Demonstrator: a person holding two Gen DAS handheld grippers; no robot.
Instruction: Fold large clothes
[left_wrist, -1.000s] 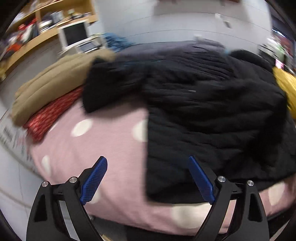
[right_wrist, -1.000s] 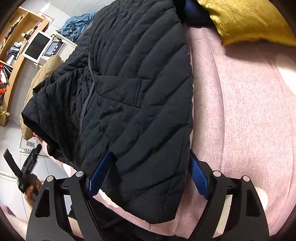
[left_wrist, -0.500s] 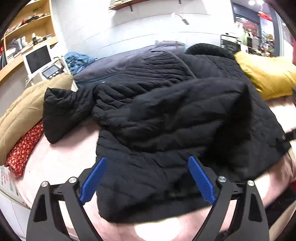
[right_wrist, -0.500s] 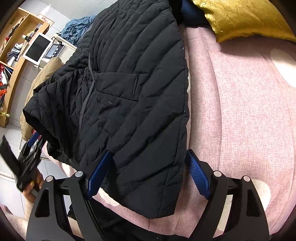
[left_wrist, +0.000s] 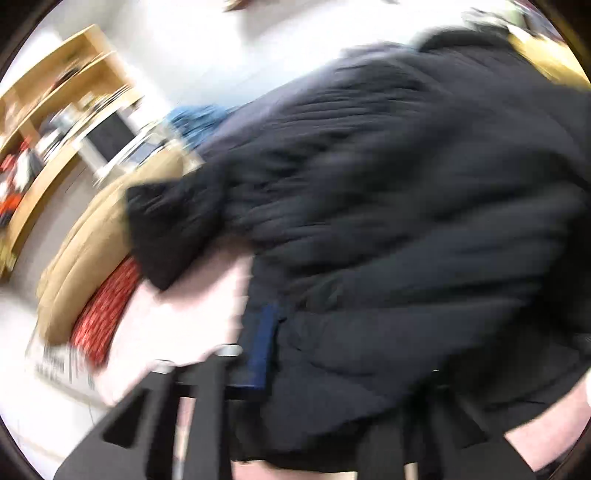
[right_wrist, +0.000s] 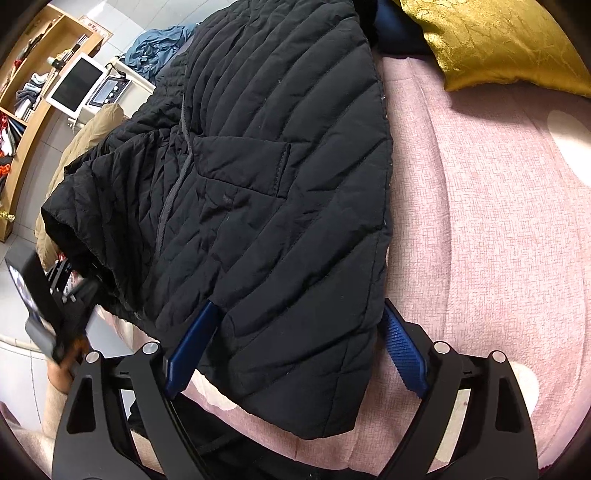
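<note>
The left claw (left_wrist: 332, 354) has just pushed into the black coat (right_wrist: 266, 177); too blurry to tell if it grips. The right claw (right_wrist: 295, 343) stays wide open around the hem, so folding is just starting

Black quilted puffer jacket (right_wrist: 266, 192), crumpled, spread across pink bedding, hem hanging over the near edge

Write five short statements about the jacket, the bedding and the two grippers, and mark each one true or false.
1. The black quilted jacket lies on a pink spotted cover. True.
2. The right gripper is shut on the jacket's hem. False: its jaws stand wide, one either side of the hem.
3. A gold cushion lies beyond the jacket. True.
4. The jacket is white. False: it is black.
5. The left gripper shows sharply. False: that view is blurred and the jacket hides one finger.
</note>
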